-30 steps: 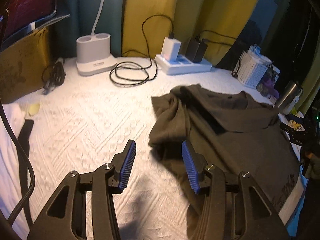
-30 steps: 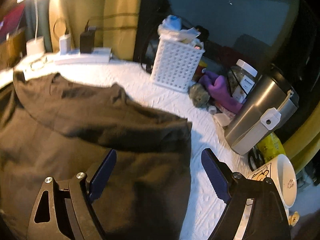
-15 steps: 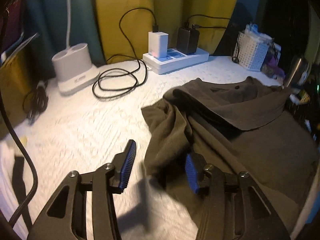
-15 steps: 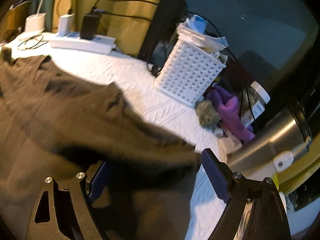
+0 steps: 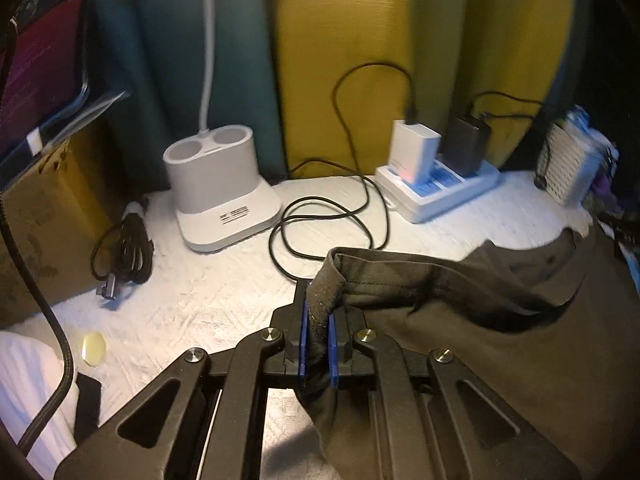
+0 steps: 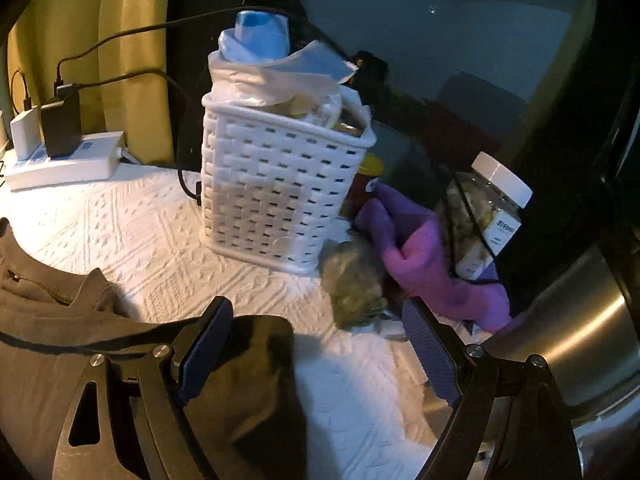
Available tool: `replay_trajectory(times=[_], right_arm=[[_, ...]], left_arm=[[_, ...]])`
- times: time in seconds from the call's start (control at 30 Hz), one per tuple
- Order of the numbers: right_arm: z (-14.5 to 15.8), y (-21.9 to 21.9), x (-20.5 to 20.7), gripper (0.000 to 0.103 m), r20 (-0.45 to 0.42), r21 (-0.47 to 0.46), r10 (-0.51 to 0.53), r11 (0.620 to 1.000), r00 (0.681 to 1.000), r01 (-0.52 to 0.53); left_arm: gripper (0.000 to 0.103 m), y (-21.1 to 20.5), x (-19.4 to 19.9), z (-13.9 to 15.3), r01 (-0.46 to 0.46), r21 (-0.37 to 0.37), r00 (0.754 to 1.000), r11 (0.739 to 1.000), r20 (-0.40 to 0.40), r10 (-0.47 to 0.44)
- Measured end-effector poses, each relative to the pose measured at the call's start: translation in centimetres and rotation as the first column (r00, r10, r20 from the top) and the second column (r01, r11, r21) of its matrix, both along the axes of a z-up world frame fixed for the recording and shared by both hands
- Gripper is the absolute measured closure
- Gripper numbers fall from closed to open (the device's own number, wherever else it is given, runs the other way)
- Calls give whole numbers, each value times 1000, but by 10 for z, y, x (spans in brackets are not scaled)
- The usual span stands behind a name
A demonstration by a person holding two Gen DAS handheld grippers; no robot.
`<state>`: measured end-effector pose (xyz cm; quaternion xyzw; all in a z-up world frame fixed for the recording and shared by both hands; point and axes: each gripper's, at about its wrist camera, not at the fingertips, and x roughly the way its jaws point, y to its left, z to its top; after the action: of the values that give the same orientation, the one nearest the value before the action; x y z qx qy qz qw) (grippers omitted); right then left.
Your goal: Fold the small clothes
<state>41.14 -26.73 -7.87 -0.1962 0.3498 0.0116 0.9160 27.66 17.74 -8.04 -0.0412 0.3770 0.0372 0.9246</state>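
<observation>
Garment [image 5: 500, 344]: dark olive-brown, lies on the white textured cloth covering the counter [image 5: 208, 296], spread over its right part in the left wrist view. One hemmed edge is drawn up into a ridge that runs from the left hand-held gripper [image 5: 316, 332] off to the right.

Left hand-held gripper: blue pads [image 5: 303, 336] pressed together on a bunched fold of that hem; fabric fills the slot between them and sticks out past the tips. It points down at a slant toward the counter.

Right hand-held gripper [image 6: 316, 356]: jaws wide apart, angled downward. A corner of the garment [image 6: 248, 360] lies under and beside its left pad [image 6: 204, 352]; the right pad sits over bare cloth. Nothing is clamped.

Change vs. one second ago: the left jaws were spread, with the crumpled garment edge just at the right pad; now they are closed on it. The left view has swung, so the white lamp base [image 5: 224, 188] and power strip [image 5: 440, 188] sit closer to centre. The right view has shifted rightward off the garment: the white woven basket [image 6: 276, 192] now stands large at centre, with the purple cloth [image 6: 428, 264], the white-lidded jar [image 6: 488, 216] and the steel tumbler [image 6: 572, 332] to its right. The right jaw spacing is unchanged.

Loose black cable [image 5: 332, 224] lies coiled just beyond the gripped hem.
</observation>
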Motion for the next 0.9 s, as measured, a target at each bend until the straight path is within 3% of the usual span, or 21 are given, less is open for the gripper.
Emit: replay_trajectory(times=[0.07, 0.13, 0.2, 0.23, 0.37, 0.7, 0.73, 0.8, 0.9], right_arm=[[3, 0, -5, 15, 0, 10, 9, 1000, 1000, -9], [7, 1, -14, 15, -1, 10, 21, 1000, 1000, -21], [11, 1, -26, 15, -1, 14, 29, 999, 1000, -29], [13, 1, -33, 15, -1, 18, 30, 999, 1000, -30], [23, -7, -68, 15, -5, 51, 31, 998, 1000, -30], [18, -44, -157, 15, -61, 171, -7, 985, 998, 17], [16, -47, -165, 15, -68, 183, -14, 983, 998, 26], [9, -55, -183, 15, -86, 209, -27, 977, 996, 44], [1, -65, -205, 15, -113, 269, -36, 961, 993, 66]], left_arm=[[94, 3, -1, 0, -7, -32, 1000, 999, -23, 6], [87, 7, -7, 1, -29, -48, 999, 998, -34, 27], [59, 7, -18, 5, -42, -61, 999, 997, -24, 41], [56, 8, -24, 7, -41, -70, 999, 997, -18, 39], [55, 5, -56, 11, -30, -83, 999, 996, -19, 29], [54, -32, -136, -14, 75, -147, 994, 986, -71, -86], [53, -34, -142, -16, 87, -166, 992, 982, -71, -100], [32, -38, -154, -20, 97, -210, 991, 973, -70, -113], [27, -42, -167, -24, 102, -286, 991, 953, -57, -123]])
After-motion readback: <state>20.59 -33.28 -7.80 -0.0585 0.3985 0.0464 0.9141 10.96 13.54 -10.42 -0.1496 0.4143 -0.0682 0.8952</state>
